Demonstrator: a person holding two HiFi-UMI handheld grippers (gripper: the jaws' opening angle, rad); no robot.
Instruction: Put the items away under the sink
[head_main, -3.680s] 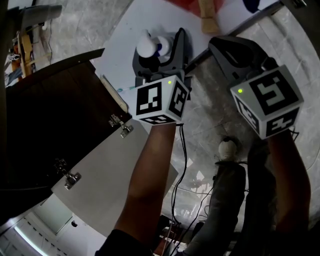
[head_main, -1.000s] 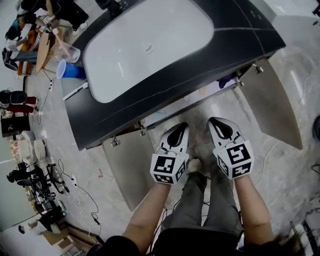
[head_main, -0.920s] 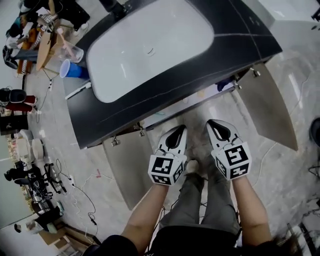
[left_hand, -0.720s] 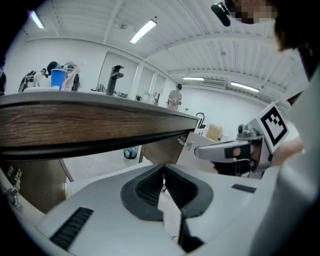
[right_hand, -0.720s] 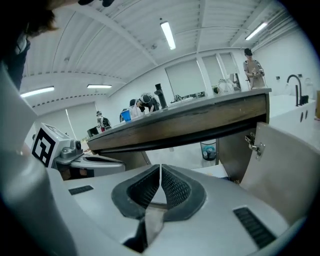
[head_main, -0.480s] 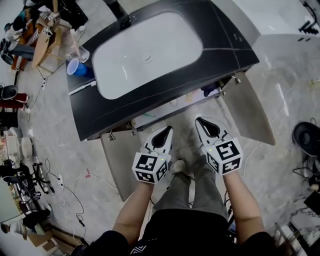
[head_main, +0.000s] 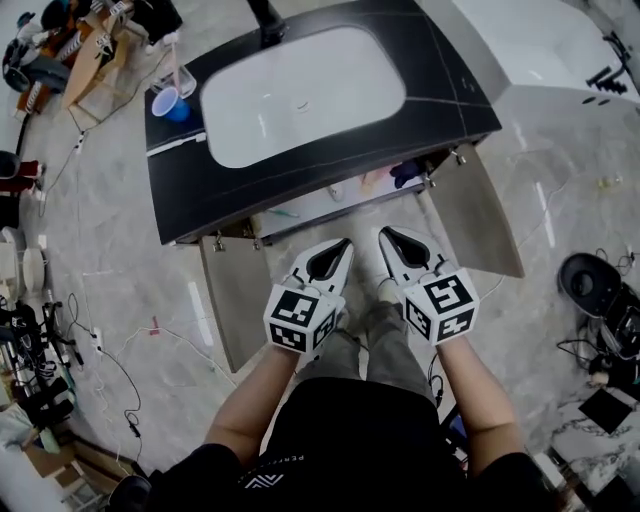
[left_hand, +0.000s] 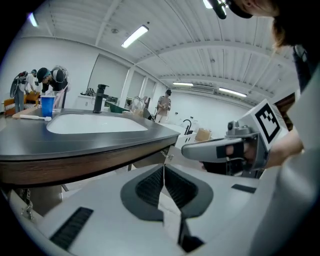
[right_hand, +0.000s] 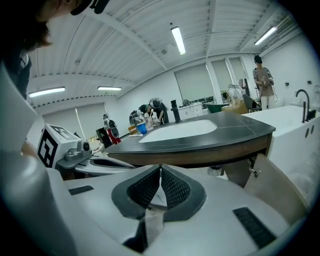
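Left gripper (head_main: 339, 246) and right gripper (head_main: 386, 233) are closed, empty; only head view shows items (head_main: 401, 174), apparently, in cabinet (head_main: 305, 206).

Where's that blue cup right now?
In the head view, the blue cup stands at the left end of the dark countertop, just beside the white sink basin.

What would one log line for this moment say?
stage: standing at sink | left gripper: shut, empty | right gripper: shut, empty | cabinet doors: both open | items: under sink
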